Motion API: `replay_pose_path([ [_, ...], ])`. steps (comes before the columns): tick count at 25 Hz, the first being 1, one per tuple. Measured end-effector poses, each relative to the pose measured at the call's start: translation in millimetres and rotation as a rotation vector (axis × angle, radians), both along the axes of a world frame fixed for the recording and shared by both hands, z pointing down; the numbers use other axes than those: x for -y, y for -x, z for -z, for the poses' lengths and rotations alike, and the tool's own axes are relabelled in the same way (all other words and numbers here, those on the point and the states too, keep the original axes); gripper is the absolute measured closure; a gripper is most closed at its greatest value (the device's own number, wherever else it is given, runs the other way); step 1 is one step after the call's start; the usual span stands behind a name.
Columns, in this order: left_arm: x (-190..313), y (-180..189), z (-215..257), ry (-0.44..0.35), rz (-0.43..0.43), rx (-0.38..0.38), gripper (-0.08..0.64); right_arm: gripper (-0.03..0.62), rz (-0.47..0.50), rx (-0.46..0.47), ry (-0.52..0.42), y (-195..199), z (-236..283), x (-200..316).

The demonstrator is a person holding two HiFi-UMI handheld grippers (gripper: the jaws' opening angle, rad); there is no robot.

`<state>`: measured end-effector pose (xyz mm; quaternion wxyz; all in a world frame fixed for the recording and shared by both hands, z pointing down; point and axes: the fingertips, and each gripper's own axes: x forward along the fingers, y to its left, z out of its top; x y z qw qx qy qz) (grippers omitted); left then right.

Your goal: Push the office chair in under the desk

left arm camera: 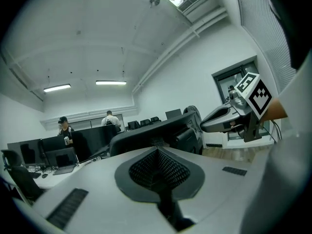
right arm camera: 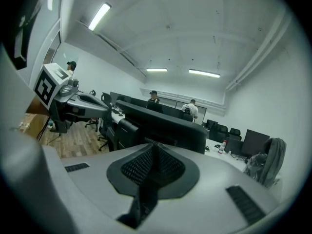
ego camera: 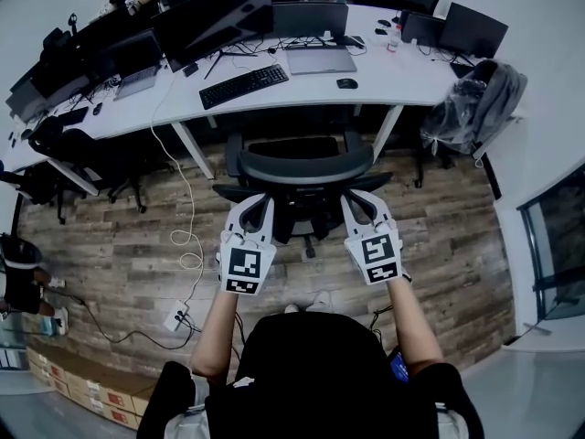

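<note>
A black office chair stands on the wood floor, its seat partly under the white desk and its backrest toward me. My left gripper and right gripper are both shut with nothing between the jaws. They sit side by side just behind the curved top of the backrest; I cannot tell whether they touch it. In the left gripper view the shut left gripper points at the backrest, with the right gripper beside it. The right gripper view shows the shut right gripper before the backrest.
On the desk are a keyboard, a laptop, a mouse and monitors. A chair with a grey backpack stands at the right, other chairs at the left. A power strip and cable lie on the floor.
</note>
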<state>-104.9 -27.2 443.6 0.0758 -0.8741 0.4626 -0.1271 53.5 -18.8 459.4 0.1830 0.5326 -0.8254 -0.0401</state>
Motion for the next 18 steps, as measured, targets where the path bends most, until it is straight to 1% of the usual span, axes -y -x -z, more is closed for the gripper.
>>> replay_pose_path([
  [2,0.9,-1.8,-7.7,0.007,-0.005,0.028,0.548,0.566,0.015,-0.021,0.009,0.6,-5.6,0.5],
  [7,7.2,-12.0,-35.9,0.036,-0.042,0.152,0.548,0.566,0.047,-0.102,0.020,-0.4,-19.2,3.6],
  [10,9.9,-14.4,-49.1,0.055,-0.053,0.202,0.546,0.565,0.062,-0.169,0.003,-1.7,-26.3,5.2],
  [13,12.9,-15.8,-57.9,0.062,-0.061,0.250,0.545,0.565,0.070,-0.211,0.009,-6.0,-33.4,9.0],
  [14,14.2,-16.0,-61.4,0.070,-0.065,0.263,0.534,0.565,0.074,-0.228,0.011,-7.1,-35.7,10.3],
  [16,16.7,-15.8,-68.8,0.095,-0.078,0.288,0.458,0.559,0.087,-0.274,0.012,-7.6,-40.6,13.0],
  [17,18.1,-15.5,-72.0,0.103,-0.084,0.303,0.430,0.549,0.094,-0.301,0.012,-7.2,-43.7,14.3],
  [18,19.6,-15.2,-74.8,0.106,-0.087,0.319,0.416,0.528,0.101,-0.326,0.013,-7.1,-47.3,15.7],
])
